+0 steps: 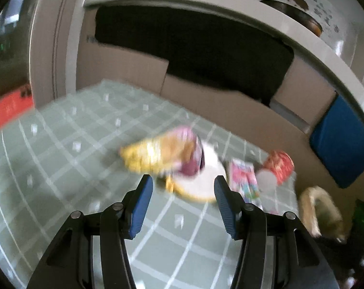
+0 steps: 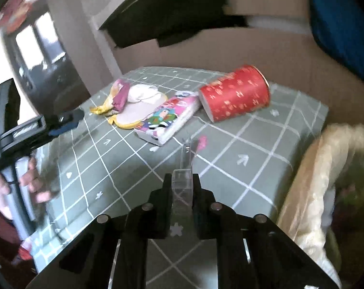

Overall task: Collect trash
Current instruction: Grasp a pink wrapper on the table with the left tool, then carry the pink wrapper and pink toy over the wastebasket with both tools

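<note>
Trash lies scattered on the green checked tablecloth [image 2: 124,166] — a yellow-and-pink wrapper [image 1: 158,155], a cartoon-printed packet [image 2: 168,119] and a red tube [image 2: 235,97] on its side — while the left gripper [image 1: 183,187] hovers spread open before the wrapper and the right gripper [image 2: 182,180] pinches a clear plastic piece [image 2: 184,168].

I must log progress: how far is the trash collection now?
Done: nothing visibly binned. In hand: right hand-held gripper is shut on a clear plastic piece; left hand-held gripper is open. Left on the table: red cup, cartoon packet, yellow-pink wrappers.
</note>
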Motion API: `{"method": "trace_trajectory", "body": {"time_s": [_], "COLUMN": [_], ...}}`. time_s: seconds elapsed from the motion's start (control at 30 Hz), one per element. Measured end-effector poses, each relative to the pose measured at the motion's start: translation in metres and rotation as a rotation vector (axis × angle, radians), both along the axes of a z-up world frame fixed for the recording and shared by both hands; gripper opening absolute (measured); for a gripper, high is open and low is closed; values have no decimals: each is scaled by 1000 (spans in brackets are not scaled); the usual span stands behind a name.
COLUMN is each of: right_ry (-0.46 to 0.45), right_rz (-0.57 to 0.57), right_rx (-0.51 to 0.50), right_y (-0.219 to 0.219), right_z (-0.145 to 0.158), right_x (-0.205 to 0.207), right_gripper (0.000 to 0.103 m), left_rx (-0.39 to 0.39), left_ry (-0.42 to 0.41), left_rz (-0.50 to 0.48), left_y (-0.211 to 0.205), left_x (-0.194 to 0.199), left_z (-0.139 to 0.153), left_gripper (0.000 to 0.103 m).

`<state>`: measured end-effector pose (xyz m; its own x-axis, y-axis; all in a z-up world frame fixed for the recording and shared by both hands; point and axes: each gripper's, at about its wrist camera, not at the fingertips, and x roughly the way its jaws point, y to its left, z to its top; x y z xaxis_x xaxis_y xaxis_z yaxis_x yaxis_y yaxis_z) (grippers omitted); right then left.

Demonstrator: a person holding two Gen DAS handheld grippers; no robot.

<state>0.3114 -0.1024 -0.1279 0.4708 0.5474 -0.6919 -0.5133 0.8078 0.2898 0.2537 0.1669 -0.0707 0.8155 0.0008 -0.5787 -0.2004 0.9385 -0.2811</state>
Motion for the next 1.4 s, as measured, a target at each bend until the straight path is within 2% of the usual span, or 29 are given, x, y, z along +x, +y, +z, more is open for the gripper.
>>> {"method": "trace_trajectory", "body": {"time_s": [0.13, 0.2, 0.4, 0.43, 0.5, 0.53, 0.63, 0.77, 0.9, 1.13, 1.4], "right_ry": [10, 9, 13, 16, 21, 25, 31, 34, 25, -52, -138], "right_rz": [-17, -22, -21, -21, -21, -20, -20, -25, -25, -8, -41], "right_rx": [25, 28, 29, 31, 33, 35, 41, 53, 60, 32, 49], "right_y": [-8, -10, -13, -14, -14, -14, -17, -21, -23, -20, -28], "right_z": [-4, -5, -5, -5, -6, -7, -8, -8, -6, 16, 55], "right_x": [-4, -5, -8, -9, -9, -10, -14, -15, -20, -36, -54], "right_gripper": [14, 14, 14, 14, 14, 14, 14, 14, 14, 14, 14], "left_rx": [164, 196, 195, 180, 158, 152, 145, 69, 33, 7, 66], "left_ry": [-4, 14, 123, 145, 185, 193, 195, 212, 206, 108, -39], "left_rz": [3, -3, -40, -51, -67, -68, -78, -115, -150, -189, -246], "left_y": [-18, -23, -15, -12, -8, -6, -7, -10, -17, -29, -60], "left_x": [40, 56, 107, 114, 122, 123, 107, 77, 44, -13, -44], "left_z": [-1, -5, -23, -28, -34, -36, -33, -30, -25, 9, 61], "left_gripper": [54, 54, 53, 51, 38, 37, 23, 14, 12, 11, 11]}}
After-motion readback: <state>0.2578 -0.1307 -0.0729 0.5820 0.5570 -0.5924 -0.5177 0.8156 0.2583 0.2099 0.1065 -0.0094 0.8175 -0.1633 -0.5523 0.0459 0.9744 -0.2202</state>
